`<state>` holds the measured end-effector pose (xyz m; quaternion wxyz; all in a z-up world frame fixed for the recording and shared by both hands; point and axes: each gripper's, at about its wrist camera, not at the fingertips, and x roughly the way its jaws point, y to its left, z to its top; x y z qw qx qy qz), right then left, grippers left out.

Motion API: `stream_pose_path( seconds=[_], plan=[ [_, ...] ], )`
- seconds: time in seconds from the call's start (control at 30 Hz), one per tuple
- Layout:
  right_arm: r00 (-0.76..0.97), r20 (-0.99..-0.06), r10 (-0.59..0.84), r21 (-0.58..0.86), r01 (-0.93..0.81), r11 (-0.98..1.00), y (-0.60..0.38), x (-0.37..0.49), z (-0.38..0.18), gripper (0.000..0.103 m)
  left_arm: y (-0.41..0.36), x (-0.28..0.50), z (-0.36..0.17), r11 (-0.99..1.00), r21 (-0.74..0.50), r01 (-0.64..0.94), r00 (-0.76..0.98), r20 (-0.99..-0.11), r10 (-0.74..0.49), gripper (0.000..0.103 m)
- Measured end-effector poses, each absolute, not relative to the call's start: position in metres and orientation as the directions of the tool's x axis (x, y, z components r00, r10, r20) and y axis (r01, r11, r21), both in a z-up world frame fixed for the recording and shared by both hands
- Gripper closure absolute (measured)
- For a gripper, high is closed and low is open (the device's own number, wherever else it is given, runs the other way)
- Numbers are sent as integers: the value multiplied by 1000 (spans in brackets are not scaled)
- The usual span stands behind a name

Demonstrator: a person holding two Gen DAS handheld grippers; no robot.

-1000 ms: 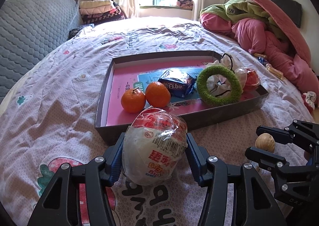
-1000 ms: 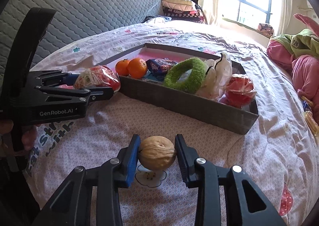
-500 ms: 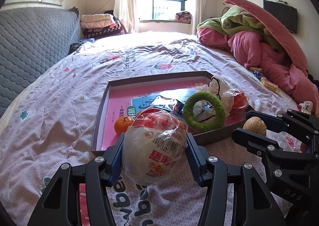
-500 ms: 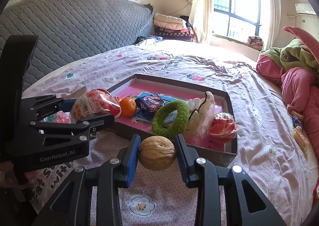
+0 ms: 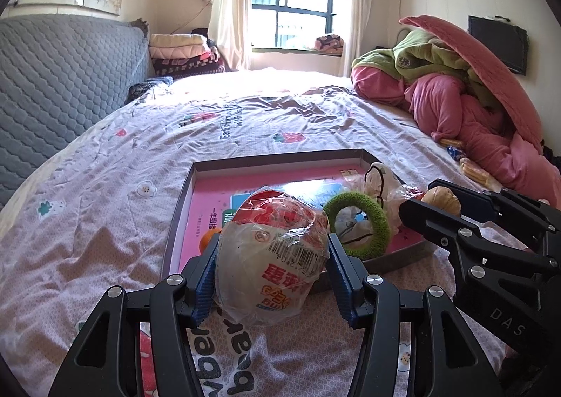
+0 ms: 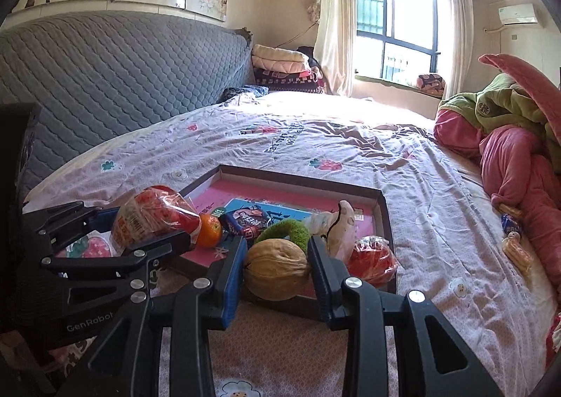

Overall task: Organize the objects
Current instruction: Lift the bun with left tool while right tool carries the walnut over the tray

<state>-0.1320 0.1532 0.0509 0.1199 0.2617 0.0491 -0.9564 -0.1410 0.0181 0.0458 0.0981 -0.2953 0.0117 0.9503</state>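
Two grippers each clasp something above the near side of the bed: the left gripper [image 5: 271,272] grasps a wrapped snack bag [image 5: 273,256], and the right gripper [image 6: 277,272] clenches a walnut [image 6: 277,269]. Just beyond them lies the tray [image 6: 301,179], holding an orange [image 6: 210,230], a green ring [image 6: 285,230] and a blue packet [image 6: 249,223].

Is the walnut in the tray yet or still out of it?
Out. The walnut is clamped in the right gripper, held above the bed short of the tray.
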Motion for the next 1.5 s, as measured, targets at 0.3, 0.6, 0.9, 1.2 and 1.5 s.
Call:
stream_pose_path(
  seconds=[0.3,0.6,0.9,1.2,1.5],
  plan=[
    [-872,-453,-183,-61,236,-970,145,-135,66,67,10,-148,57,-987,-22,-157,-838,-526,145,45],
    [-897,-409,-169,-80,219,-972,138,-143,75,67,-15,-163,67,-995,-32,-93,-858,-505,96,45],
    [-895,-405,-188,-58,230,-971,133,-159,76,67,-48,-181,66,-998,-61,-21,-855,-517,49,45],
    [-875,-438,-205,-62,257,-964,122,-168,65,67,-49,-185,55,-999,-46,-25,-839,-542,46,45],
    [-836,-509,-205,-84,285,-955,111,-176,41,67,-32,-190,40,-997,-32,-68,-804,-591,73,45]
  ],
)
